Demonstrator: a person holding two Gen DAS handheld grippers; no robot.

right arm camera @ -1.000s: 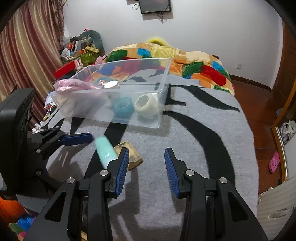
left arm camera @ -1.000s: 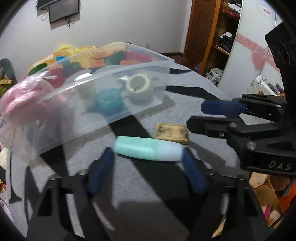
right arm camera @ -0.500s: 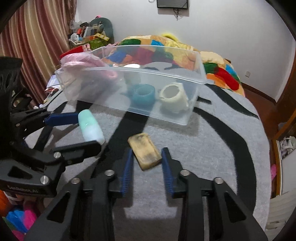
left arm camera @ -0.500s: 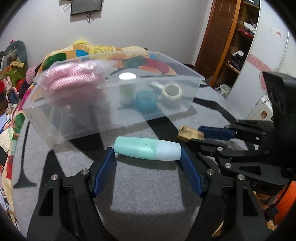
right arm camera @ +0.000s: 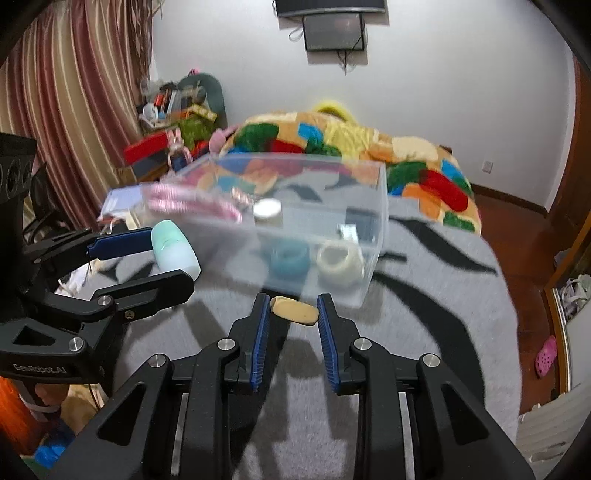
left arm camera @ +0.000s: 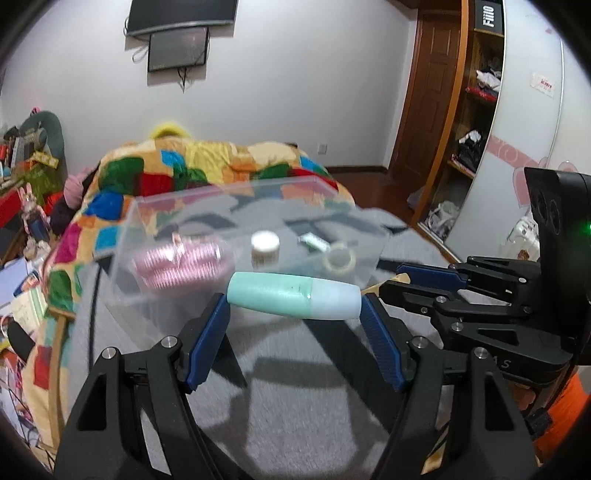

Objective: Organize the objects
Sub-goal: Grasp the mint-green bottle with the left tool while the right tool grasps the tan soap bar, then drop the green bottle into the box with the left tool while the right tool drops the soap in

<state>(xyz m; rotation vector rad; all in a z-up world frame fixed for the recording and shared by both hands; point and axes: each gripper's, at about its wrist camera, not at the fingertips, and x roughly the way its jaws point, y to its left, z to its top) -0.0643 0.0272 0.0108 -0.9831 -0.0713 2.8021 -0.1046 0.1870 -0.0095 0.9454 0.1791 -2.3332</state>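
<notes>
Gripping a mint-green tube (left arm camera: 293, 297) end to end, the left gripper (left arm camera: 295, 312) carries it crosswise between its jaws, green end against the left pad and pale cap against the right, lifted clear of the gray blanket (left arm camera: 295, 369) on the bed. From the right camera the same tube (right arm camera: 173, 251) shows end-on at the tips of the left gripper (right arm camera: 162, 254).

The right gripper (right arm camera: 291, 314) has its jaws clenched on a small tan block (right arm camera: 294, 311), which sits across the narrow gap near the tips, tilted slightly and raised above the blanket (right arm camera: 443, 332).

Just beyond both sets of jaws stands a clear plastic bin (right arm camera: 380, 206), blurred in both views. Inside it lie a pink coiled thing (right arm camera: 192, 201) toward the left, a small white-lidded jar (right arm camera: 267, 210) in the middle, a teal ring (right arm camera: 290, 258) and a cream tape roll (right arm camera: 340, 264) toward the front right, beyond the right jaws. Behind the bin is a patchwork quilt (right arm camera: 369, 147), and a screen (right arm camera: 334, 31) hangs on the far wall.
</notes>
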